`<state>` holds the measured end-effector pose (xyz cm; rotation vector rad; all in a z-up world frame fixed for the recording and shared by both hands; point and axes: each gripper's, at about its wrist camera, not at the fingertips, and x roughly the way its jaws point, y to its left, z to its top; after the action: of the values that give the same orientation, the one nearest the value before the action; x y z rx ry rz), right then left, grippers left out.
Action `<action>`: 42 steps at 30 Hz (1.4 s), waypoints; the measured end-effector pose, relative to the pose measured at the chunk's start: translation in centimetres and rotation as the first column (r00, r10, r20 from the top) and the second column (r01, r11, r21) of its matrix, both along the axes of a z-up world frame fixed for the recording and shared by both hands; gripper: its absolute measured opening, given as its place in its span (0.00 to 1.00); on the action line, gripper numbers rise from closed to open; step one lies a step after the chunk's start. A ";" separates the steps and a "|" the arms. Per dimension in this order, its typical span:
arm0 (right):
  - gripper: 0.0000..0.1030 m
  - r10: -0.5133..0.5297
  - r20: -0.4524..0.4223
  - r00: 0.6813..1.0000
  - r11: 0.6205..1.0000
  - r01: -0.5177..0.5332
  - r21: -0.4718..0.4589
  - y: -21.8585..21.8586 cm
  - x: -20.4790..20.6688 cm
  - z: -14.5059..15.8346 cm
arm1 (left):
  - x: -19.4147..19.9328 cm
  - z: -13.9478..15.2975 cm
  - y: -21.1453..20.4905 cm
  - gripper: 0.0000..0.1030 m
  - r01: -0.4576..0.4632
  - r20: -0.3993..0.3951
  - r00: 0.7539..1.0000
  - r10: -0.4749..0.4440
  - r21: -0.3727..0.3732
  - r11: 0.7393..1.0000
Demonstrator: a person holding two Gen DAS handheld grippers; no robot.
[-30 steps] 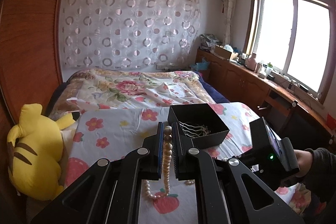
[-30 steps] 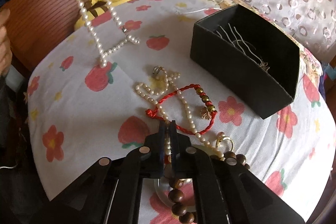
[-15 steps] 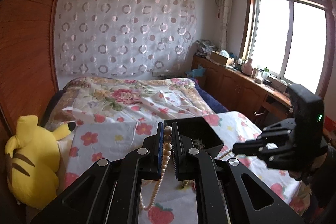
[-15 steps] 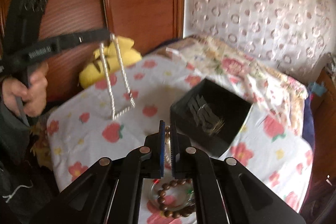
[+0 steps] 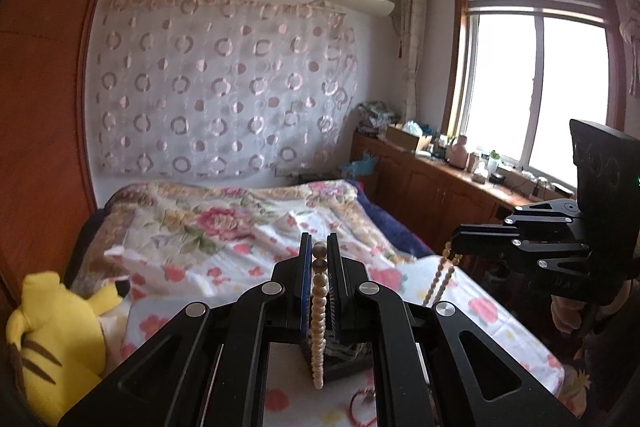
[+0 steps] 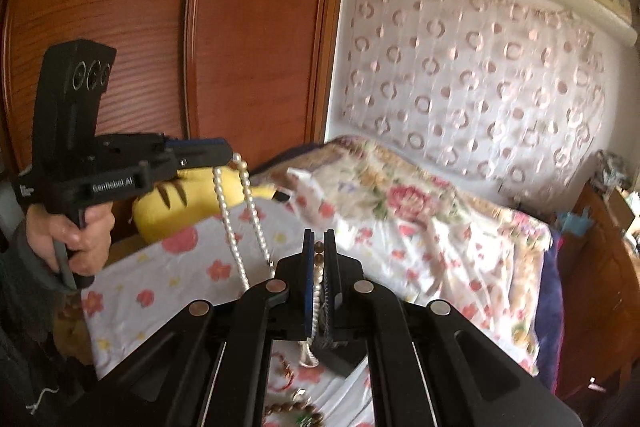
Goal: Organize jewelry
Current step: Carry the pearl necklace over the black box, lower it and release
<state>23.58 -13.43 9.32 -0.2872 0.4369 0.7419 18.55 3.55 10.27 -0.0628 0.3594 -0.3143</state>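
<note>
Black box below fingers, contents hidden.

Left black two-finger gripper raised, fingers pinched closed. Right black two-finger gripper raised level alongside, fingers pinched closed. Bare left hand wraps handle.

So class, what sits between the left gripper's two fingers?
A pearl strand, pinched between the fingers of the left gripper and hanging below them, clearest in the left wrist view.

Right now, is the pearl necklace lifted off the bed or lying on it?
Lifted: the pearl necklace hangs in a loop from the shut left gripper, above the floral bedsheet; its bottom end is hidden.
</note>
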 end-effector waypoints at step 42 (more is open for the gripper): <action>0.05 -0.125 -0.196 0.973 0.990 0.109 -0.089 -0.1 12.9 -11.5 | 8.3 -9.4 -3.8 0.06 0.093 -0.268 0.960 -0.078 0.043 0.995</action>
<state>36.45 -13.50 -2.13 -0.2572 0.6705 0.6412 26.84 -0.22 0.89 -0.0350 0.6387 -0.3827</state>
